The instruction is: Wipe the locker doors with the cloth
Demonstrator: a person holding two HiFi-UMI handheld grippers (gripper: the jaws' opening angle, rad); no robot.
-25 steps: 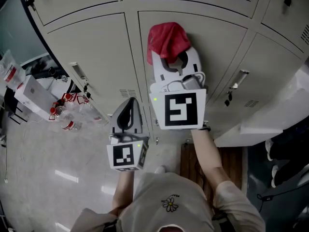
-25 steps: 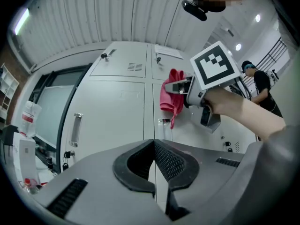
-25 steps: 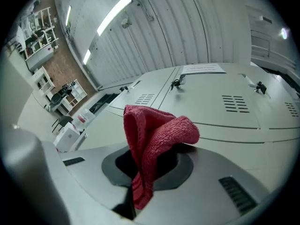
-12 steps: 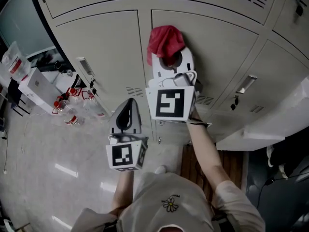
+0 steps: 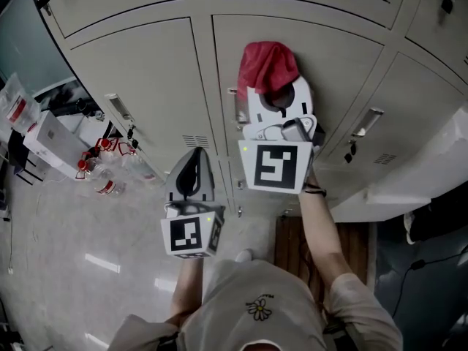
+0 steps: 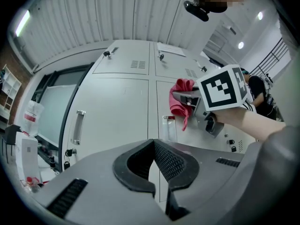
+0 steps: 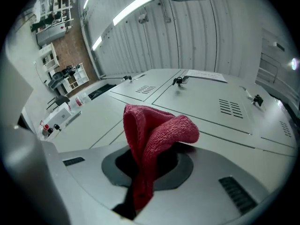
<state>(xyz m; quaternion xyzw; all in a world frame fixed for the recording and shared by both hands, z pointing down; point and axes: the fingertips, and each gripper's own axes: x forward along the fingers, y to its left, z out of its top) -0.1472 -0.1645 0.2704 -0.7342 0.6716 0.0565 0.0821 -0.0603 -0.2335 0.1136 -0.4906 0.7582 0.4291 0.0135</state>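
Head view: right gripper (image 5: 272, 97) clamps the cloth (image 5: 268, 63), bunched beyond its jaws at the door (image 5: 344, 57), left edge; left gripper (image 5: 191, 175) closed, empty.

We see the cloth (image 5: 268, 66), red and nubbly, bunched into a folded wad with one tail hanging down, pinched between the jaws of the right gripper (image 5: 272, 97). Its bundled end seems pressed to the upper left part of one of the locker doors (image 5: 146, 86), which are pale grey, closed, with vent slits and small handles.
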